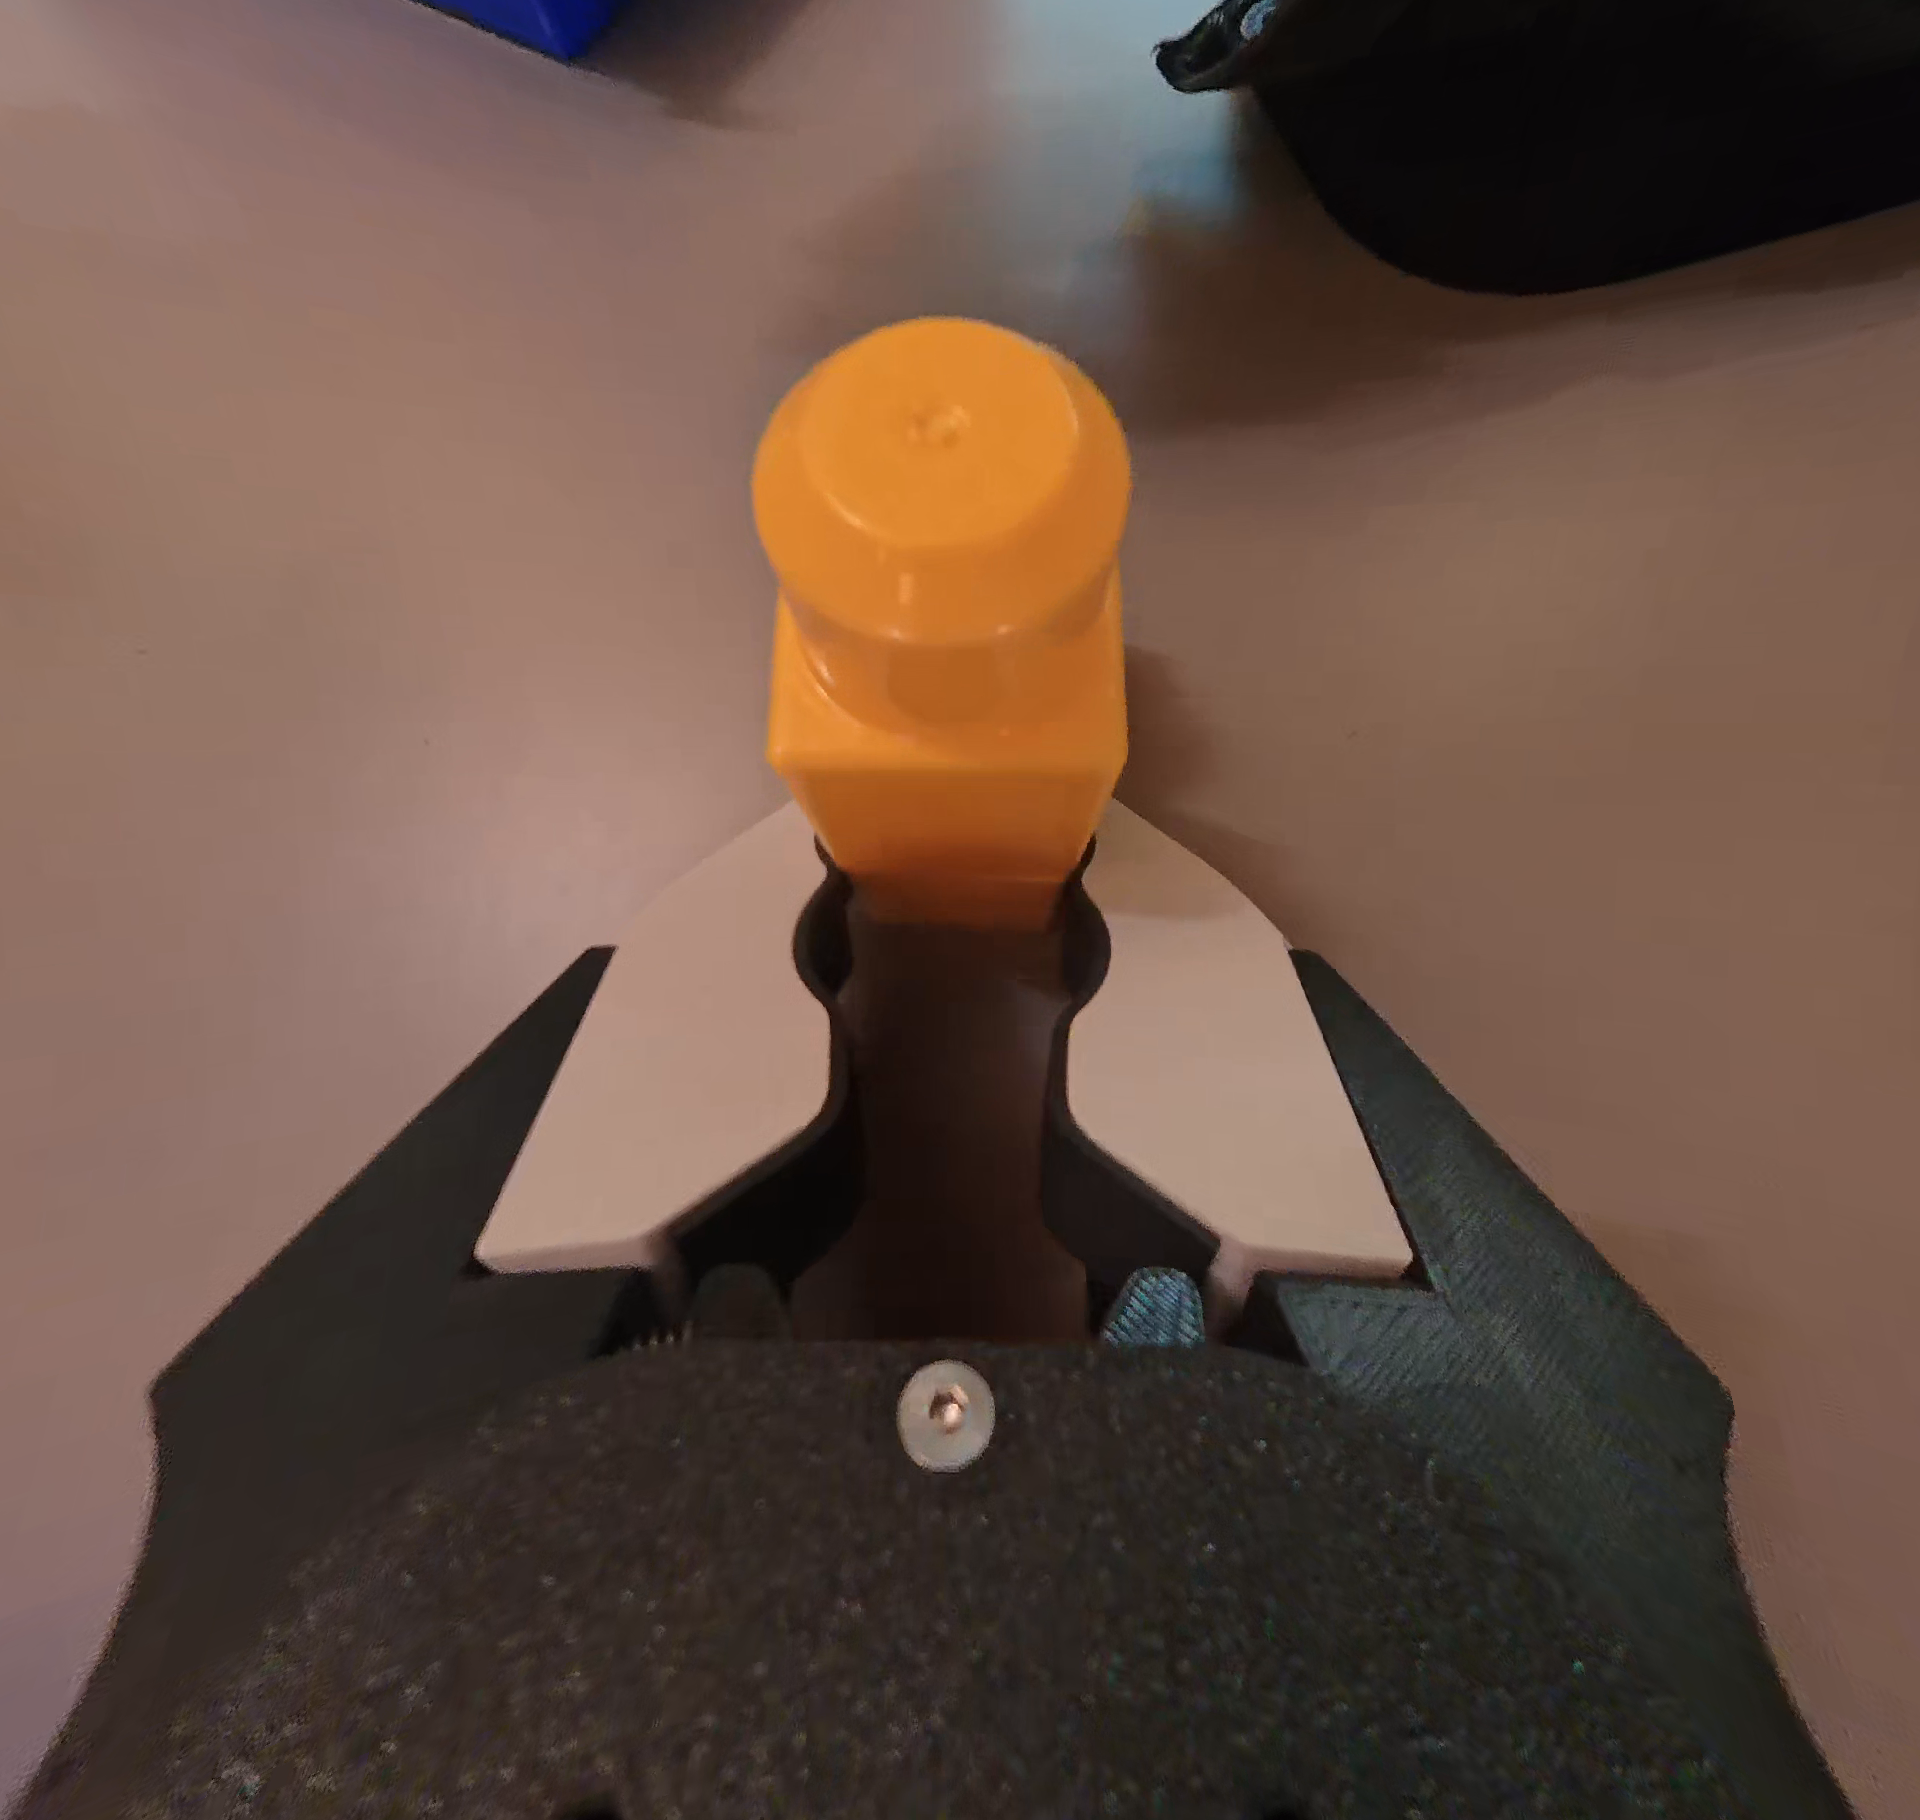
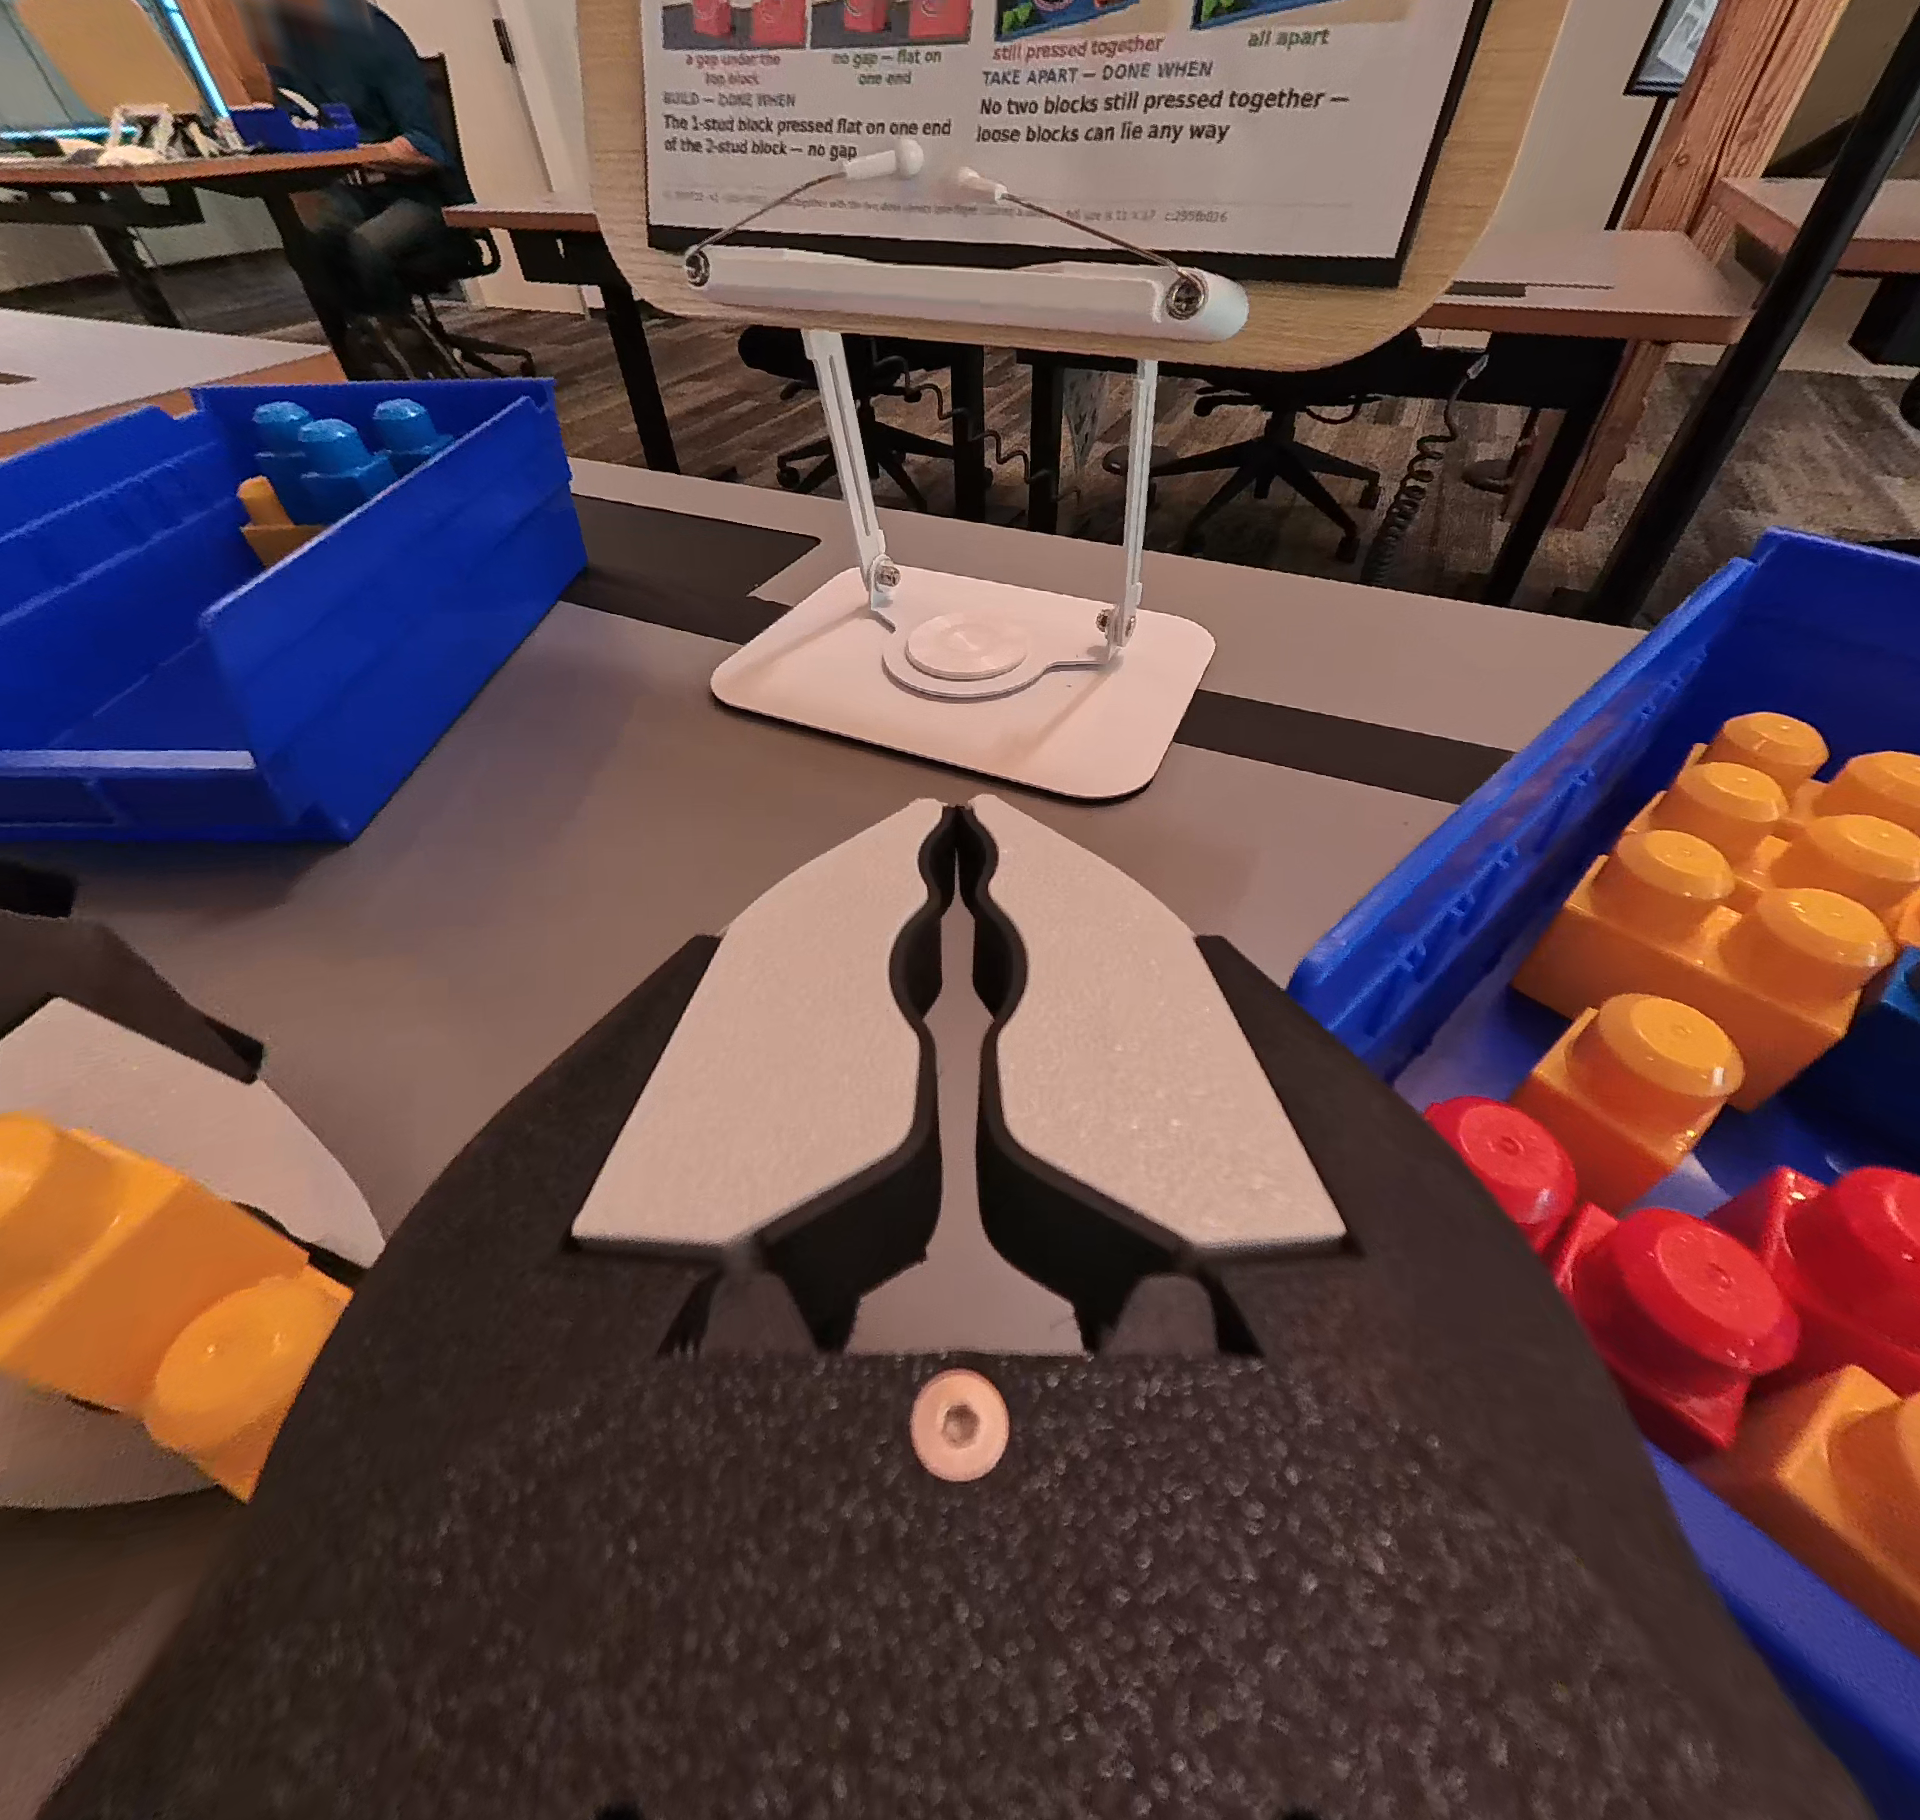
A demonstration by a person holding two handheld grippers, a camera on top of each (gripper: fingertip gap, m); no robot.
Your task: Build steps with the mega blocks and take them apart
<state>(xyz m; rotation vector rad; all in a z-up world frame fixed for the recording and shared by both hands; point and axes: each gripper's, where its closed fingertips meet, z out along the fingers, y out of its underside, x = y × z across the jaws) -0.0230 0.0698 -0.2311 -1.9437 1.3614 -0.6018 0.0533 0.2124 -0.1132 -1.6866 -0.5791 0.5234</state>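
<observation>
My left claw [image 1: 951,871] pinched the orange block [image 1: 940,627] low on its flat sides, centre frame; judged light, stiff, slick. Right claw [image 2: 958,820] pressed together, empty.

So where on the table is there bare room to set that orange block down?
The grey table is bare between the left blue bin, the white stand base and the right hand-held gripper. The right blue bin is crowded with orange and red blocks. Below the left hand-held gripper, holding the orange block, the surface is also bare.
</observation>
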